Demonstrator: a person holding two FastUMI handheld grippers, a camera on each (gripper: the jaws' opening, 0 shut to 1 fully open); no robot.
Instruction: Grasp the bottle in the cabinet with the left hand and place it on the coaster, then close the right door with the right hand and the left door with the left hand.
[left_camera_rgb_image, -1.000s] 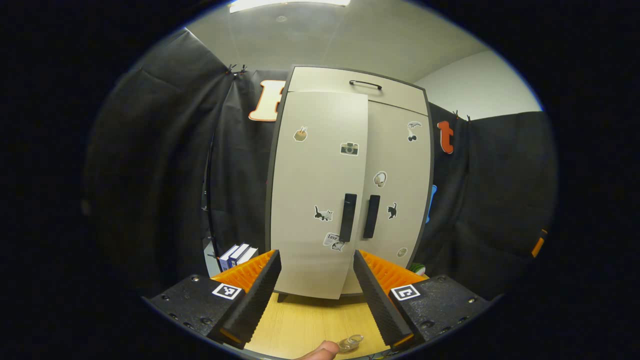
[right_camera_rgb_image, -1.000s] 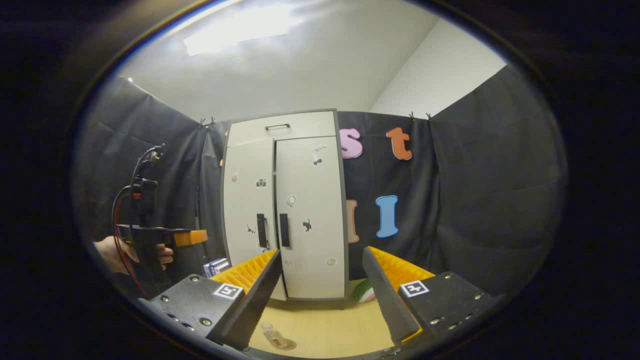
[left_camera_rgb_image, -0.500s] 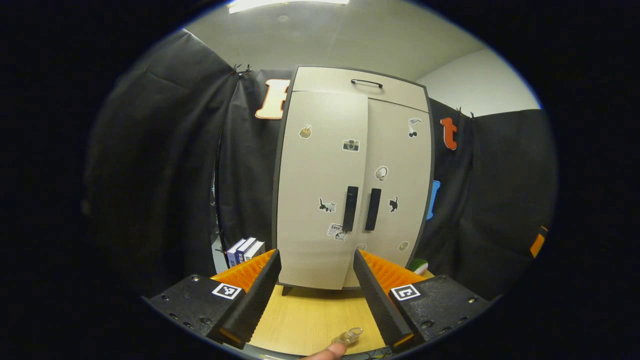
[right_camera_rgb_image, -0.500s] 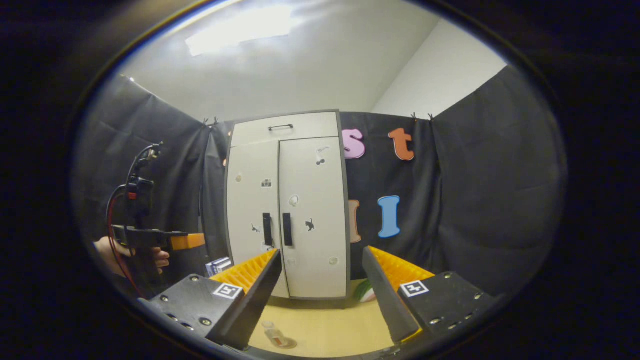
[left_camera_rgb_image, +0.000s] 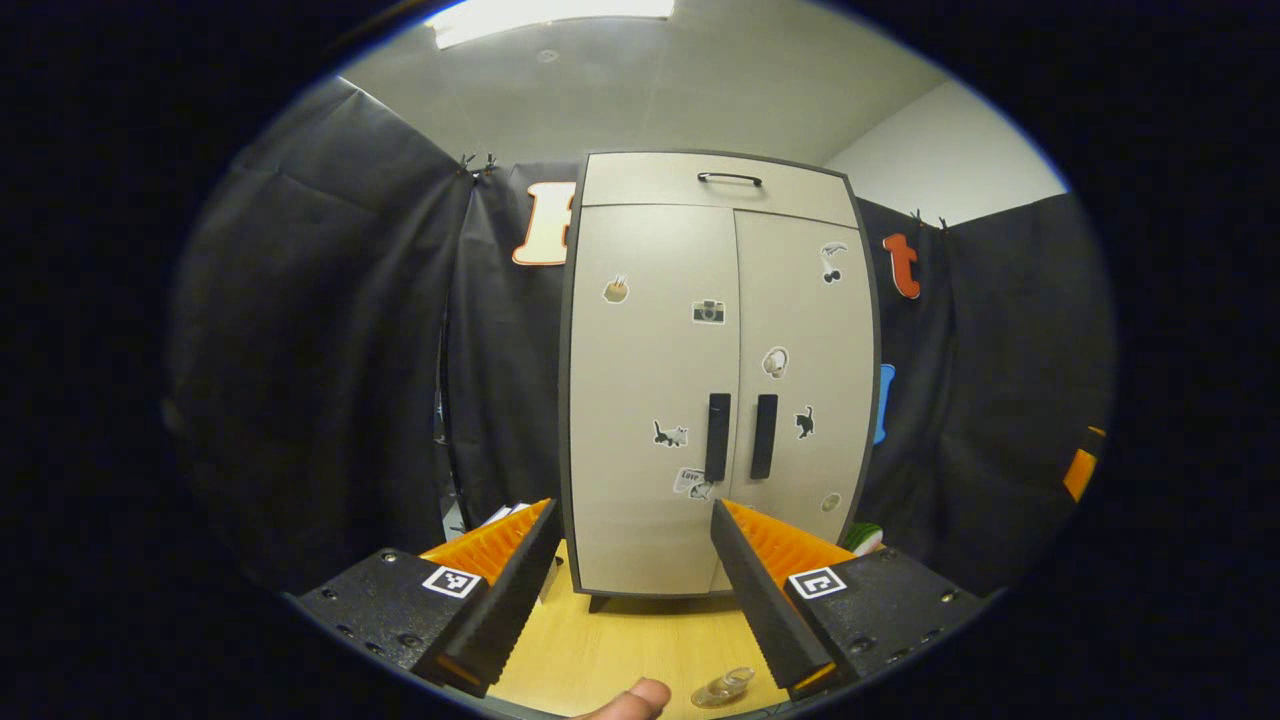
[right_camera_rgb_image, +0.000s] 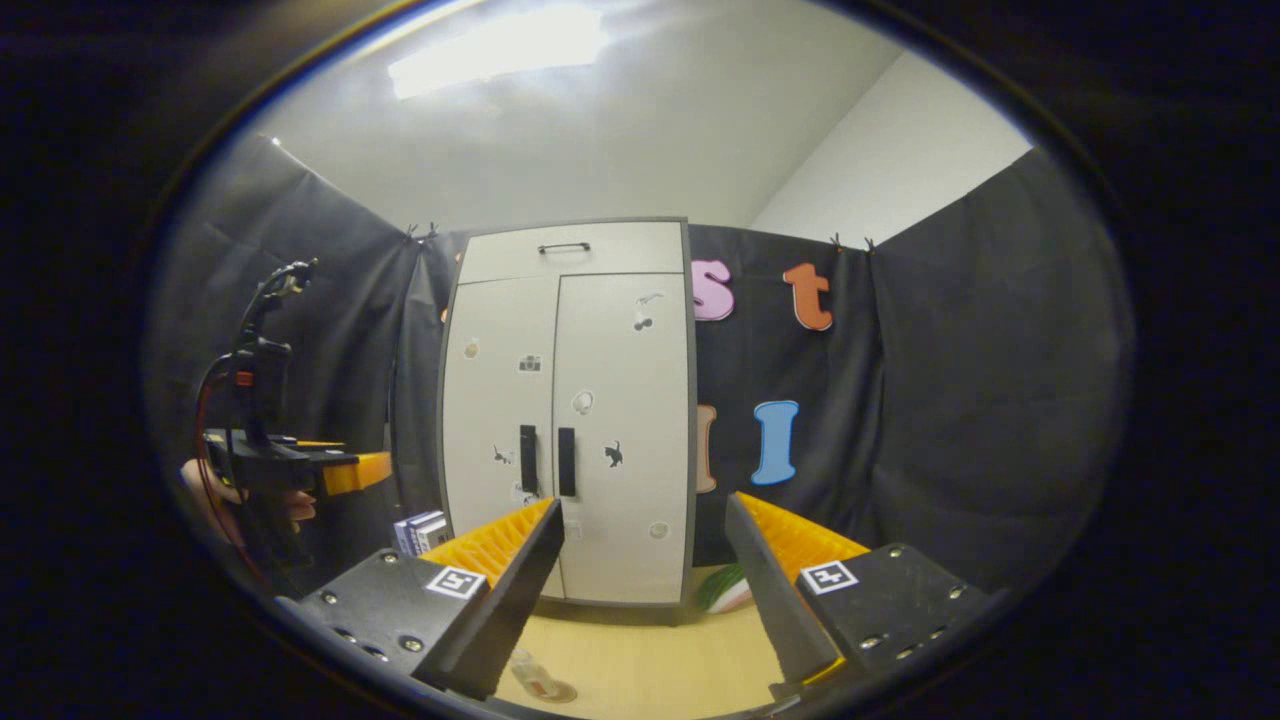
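Note:
The pale cabinet (left_camera_rgb_image: 720, 390) stands straight ahead with its left door (left_camera_rgb_image: 650, 400) and right door (left_camera_rgb_image: 805, 370) both flush shut, the two dark handles side by side. My left gripper (left_camera_rgb_image: 630, 590) is open and empty, held back from the doors. A small clear bottle (left_camera_rgb_image: 725, 687) stands on the wooden table just below it, beside a fingertip (left_camera_rgb_image: 630, 700). In the right gripper view the bottle (right_camera_rgb_image: 528, 672) rests on a round coaster (right_camera_rgb_image: 555, 691). My right gripper (right_camera_rgb_image: 645, 590) is open and empty, facing the cabinet (right_camera_rgb_image: 565, 430). The left gripper (right_camera_rgb_image: 360, 470) shows at far left, held by a hand (right_camera_rgb_image: 230, 495).
Books (right_camera_rgb_image: 420, 530) stand left of the cabinet's foot. A green and white object (right_camera_rgb_image: 725, 590) lies at its right foot, also seen as a green object (left_camera_rgb_image: 862, 537). Black cloth walls close in both sides. The wooden table (left_camera_rgb_image: 640, 650) stretches in front of the cabinet.
The left door, slightly ajar a second ago, now sits flush with the right one. The left gripper has drawn back and to the left. The right gripper barely moved.

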